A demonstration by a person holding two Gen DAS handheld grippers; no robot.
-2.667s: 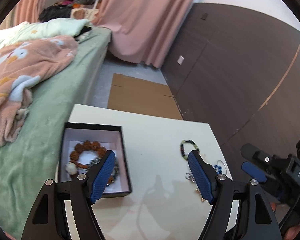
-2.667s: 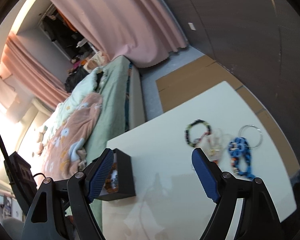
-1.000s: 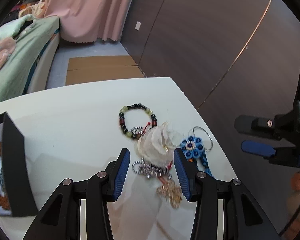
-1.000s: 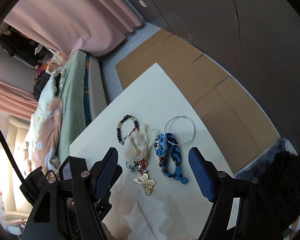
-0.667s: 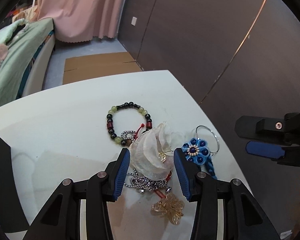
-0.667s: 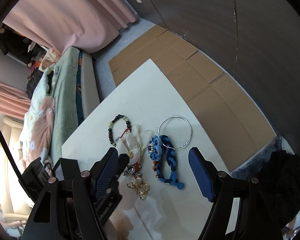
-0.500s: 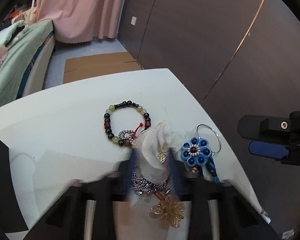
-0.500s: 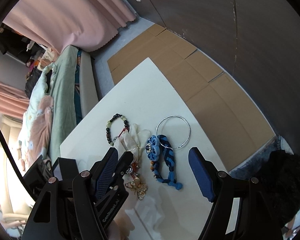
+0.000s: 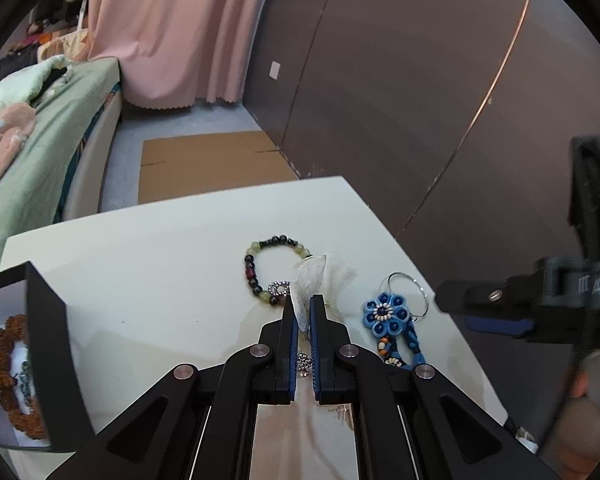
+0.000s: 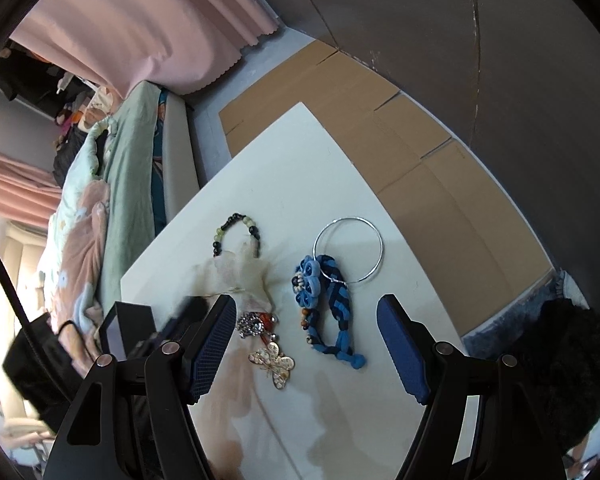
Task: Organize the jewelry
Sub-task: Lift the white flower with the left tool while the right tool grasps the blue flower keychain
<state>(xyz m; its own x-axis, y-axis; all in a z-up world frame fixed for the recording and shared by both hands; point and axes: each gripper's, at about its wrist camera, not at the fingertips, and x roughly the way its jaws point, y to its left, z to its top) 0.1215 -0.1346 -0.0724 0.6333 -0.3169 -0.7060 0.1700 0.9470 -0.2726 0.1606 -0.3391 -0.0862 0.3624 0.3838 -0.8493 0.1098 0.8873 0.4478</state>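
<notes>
On the white table (image 9: 160, 264) lies a cluster of jewelry: a green and black bead bracelet (image 9: 260, 249), a white gauzy flower (image 9: 314, 276) tied to a silver chain (image 10: 252, 324) and a gold butterfly charm (image 10: 274, 364), and a blue flower keychain (image 9: 384, 316) on a silver ring (image 10: 348, 248). My left gripper (image 9: 302, 300) has its jaws closing tight on the white flower, whose fabric sticks up between the pads. My right gripper (image 10: 306, 308) hovers open above the blue keychain, holding nothing.
A black box (image 9: 46, 340) at the table's left holds a brown bead bracelet (image 9: 4, 360). A bed with a green sheet (image 9: 40, 140) runs along the left. Flat cardboard (image 9: 208, 164) lies on the floor beyond the table, near a dark wall.
My left gripper went from open around the white flower to shut on it and pulled back a little. The flower's fabric now stands drawn up. The right gripper stayed nearly still.
</notes>
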